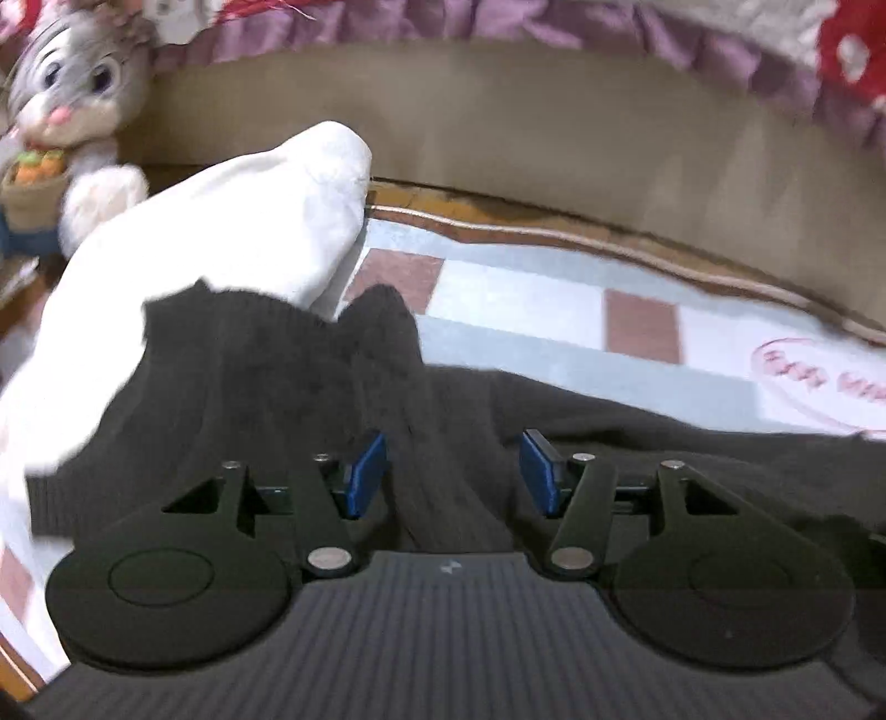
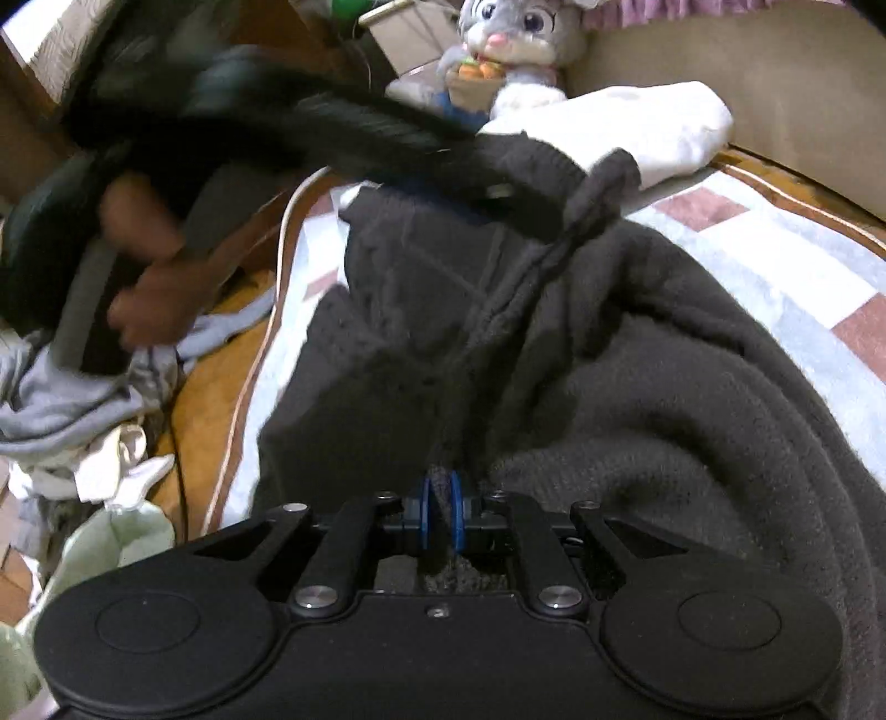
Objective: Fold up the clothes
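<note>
A dark grey knit sweater (image 2: 637, 387) lies rumpled on a checked blanket (image 1: 526, 299). In the right wrist view my right gripper (image 2: 441, 512) is shut on a thin ridge of the sweater's fabric, pinched between the blue pads. In the left wrist view my left gripper (image 1: 454, 473) is open, its blue pads (image 1: 368, 473) wide apart. A raised fold of the sweater (image 1: 443, 443) runs between them without being squeezed. The right wrist view also shows the left gripper (image 2: 487, 185), blurred, over the sweater's far edge, with a person's hand (image 2: 149, 288) holding it.
A white pillow (image 1: 221, 249) rests against the sweater's far edge, a grey plush rabbit (image 2: 515, 39) behind it. A beige upholstered wall (image 1: 554, 138) borders the blanket. Left of the blanket lie loose grey and white clothes (image 2: 72, 410) on a wooden floor with a white cable (image 2: 288, 232).
</note>
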A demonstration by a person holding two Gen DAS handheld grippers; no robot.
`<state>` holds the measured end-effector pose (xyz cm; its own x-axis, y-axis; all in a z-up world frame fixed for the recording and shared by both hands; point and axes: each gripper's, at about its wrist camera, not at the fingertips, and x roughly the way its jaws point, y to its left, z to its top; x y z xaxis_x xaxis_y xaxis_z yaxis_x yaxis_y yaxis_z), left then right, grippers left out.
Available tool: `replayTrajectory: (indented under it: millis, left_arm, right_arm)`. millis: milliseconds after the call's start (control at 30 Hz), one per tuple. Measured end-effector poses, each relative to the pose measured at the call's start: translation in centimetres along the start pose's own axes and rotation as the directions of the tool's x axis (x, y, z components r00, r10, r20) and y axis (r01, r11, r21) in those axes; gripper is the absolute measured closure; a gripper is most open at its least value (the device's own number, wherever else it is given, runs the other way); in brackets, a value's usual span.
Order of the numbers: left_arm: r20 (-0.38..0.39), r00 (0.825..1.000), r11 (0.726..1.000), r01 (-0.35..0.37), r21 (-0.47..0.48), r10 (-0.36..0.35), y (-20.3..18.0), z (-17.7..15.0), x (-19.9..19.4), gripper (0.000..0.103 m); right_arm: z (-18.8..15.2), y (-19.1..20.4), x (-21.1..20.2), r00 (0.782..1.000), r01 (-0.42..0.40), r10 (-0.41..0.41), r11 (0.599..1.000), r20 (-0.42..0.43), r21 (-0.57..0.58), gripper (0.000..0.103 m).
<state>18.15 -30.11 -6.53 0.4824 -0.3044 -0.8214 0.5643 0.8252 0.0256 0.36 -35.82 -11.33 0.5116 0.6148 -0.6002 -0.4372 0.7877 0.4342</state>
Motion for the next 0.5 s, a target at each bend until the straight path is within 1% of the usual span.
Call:
replayTrajectory:
  millis: [33, 67, 133, 200, 233, 267, 300, 333, 367, 400, 433, 467, 500]
  left_arm:
    - [-0.007, 1.0, 1.0, -0.013, -0.01, 0.013, 0.2, 0.5, 1.0, 0.05]
    - [-0.01, 1.0, 0.999, -0.02, -0.038, 0.02, 0.6, 0.8, 1.9, 0.05]
    - [-0.019, 0.999, 0.992, 0.028, -0.125, -0.03, 2.0, 0.9, 3.4, 0.05]
    - [-0.006, 0.997, 0.969, 0.067, -0.24, -0.071, 3.9, 0.6, 4.8, 0.05]
    - [0.002, 0.996, 0.944, 0.08, -0.322, -0.084, 4.9, 0.1, 5.5, 0.05]
    - [0.012, 0.995, 0.911, 0.096, -0.401, -0.099, 6.0, -0.3, 6.1, 0.049]
    - [0.027, 0.991, 0.872, 0.127, -0.473, -0.13, 6.8, -0.8, 6.5, 0.049]
    - [0.053, 0.986, 0.85, 0.164, -0.501, -0.159, 7.1, -1.1, 6.6, 0.051]
    - [0.08, 0.979, 0.826, 0.2, -0.527, -0.186, 7.5, -1.4, 6.6, 0.056]
    - [0.107, 0.972, 0.805, 0.234, -0.544, -0.21, 7.7, -1.7, 6.6, 0.072]
    - [0.129, 0.966, 0.815, 0.258, -0.518, -0.224, 7.6, -1.6, 6.2, 0.086]
    - [0.162, 0.959, 0.821, 0.282, -0.497, -0.231, 7.5, -1.5, 5.5, 0.089]
    - [0.223, 0.942, 0.807, 0.33, -0.49, -0.25, 7.9, -1.6, 4.5, 0.089]
  right_arm:
    - [0.0, -0.1, -0.1, 1.0, -0.01, 0.01, 1.0, -0.008, 0.007, 0.088]
    - [0.0, -0.2, -0.2, 1.0, -0.022, 0.023, 1.0, -0.015, 0.017, 0.088]
    - [0.0, -0.7, -0.4, 0.998, -0.058, 0.059, 0.997, -0.033, 0.051, 0.088]
    - [-0.1, -1.7, -0.6, 0.991, -0.112, 0.118, 0.988, -0.055, 0.11, 0.087]
    - [-0.2, -2.2, -0.7, 0.987, -0.138, 0.148, 0.981, -0.065, 0.139, 0.086]
    - [-0.2, -2.7, -0.8, 0.981, -0.164, 0.178, 0.972, -0.073, 0.169, 0.086]
    - [-0.3, -3.2, -0.8, 0.975, -0.188, 0.208, 0.962, -0.081, 0.199, 0.084]
    - [-0.4, -3.6, -0.8, 0.966, -0.219, 0.244, 0.949, -0.087, 0.228, 0.082]
    - [-0.4, -3.9, -1.1, 0.962, -0.239, 0.263, 0.941, -0.075, 0.241, 0.082]
    - [-0.2, -4.1, -1.6, 0.96, -0.253, 0.274, 0.935, -0.055, 0.247, 0.081]
    - [-0.1, -4.4, -2.1, 0.958, -0.267, 0.285, 0.93, -0.035, 0.252, 0.078]
    - [0.0, -4.6, -2.6, 0.955, -0.282, 0.295, 0.924, -0.015, 0.257, 0.076]
    - [0.2, -4.9, -3.1, 0.952, -0.296, 0.305, 0.919, 0.005, 0.261, 0.072]
